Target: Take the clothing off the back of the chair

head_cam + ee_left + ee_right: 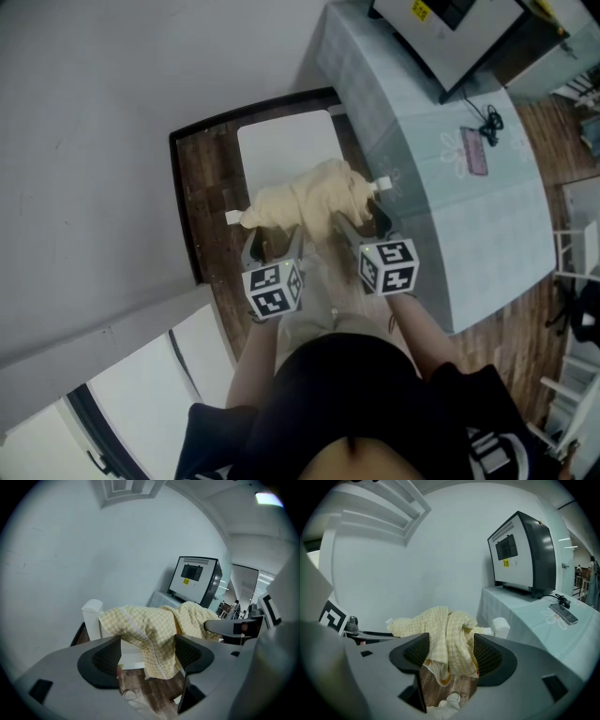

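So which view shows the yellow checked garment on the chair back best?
The left gripper view: the garment spreads across it, check pattern and white seam clear. The head view shows a pale bunched lump, the right gripper view its hanging folds.

Between the jaws of the left hand-held gripper hangs the clothing, a soft, matt, crumpled cloth in a fine check with a stitched seam. The gripper's body looks like smooth matt grey plastic, and its pads are black and finely textured. Beyond it the chair is smooth and white, and below lies the floor of wood-grained boards. Right of the right hand-held gripper, the table wears a pale printed cloth.
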